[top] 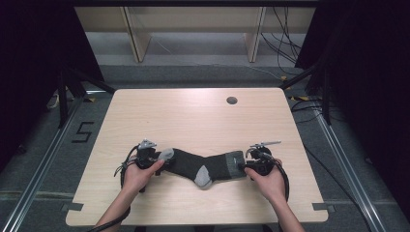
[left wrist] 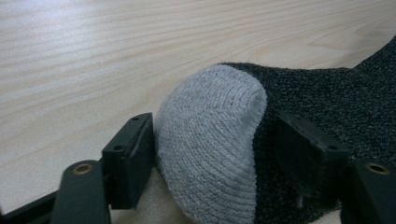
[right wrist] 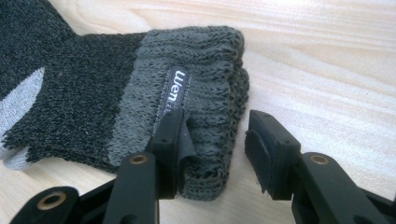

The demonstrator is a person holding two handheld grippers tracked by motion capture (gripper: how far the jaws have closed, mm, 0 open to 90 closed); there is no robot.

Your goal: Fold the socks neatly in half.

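Two grippers meet one dark grey sock (top: 203, 166) that lies flat across the near half of the wooden table (top: 193, 116), stretched sideways between the person's hands.

At the left, the left hand (top: 138, 176) brings the left gripper (top: 153, 159) up to the sock's light grey toe (left wrist: 210, 140). In the left gripper view the jaws stand apart on either side of that toe: the left pad lies right against the pale knit, while the right pad sits at the dark fabric just past the toe seam. The cloth bulges freely between them and looks unsqueezed, so the jaws are open around the toe, not clamped.

Midway along, the sock bends at its light grey heel patch (top: 203, 176), which points toward the person.

At the right, the right hand (top: 268, 181) holds the right gripper (top: 245, 166) at the ribbed cuff (right wrist: 205, 93), which carries a small black label (right wrist: 175, 88). In the right gripper view one pad presses into the cuff's edge, folding it slightly; the other pad stands clear of the fabric, with bare table showing in the gap. These jaws are open too, with only the corner of the cuff between them.
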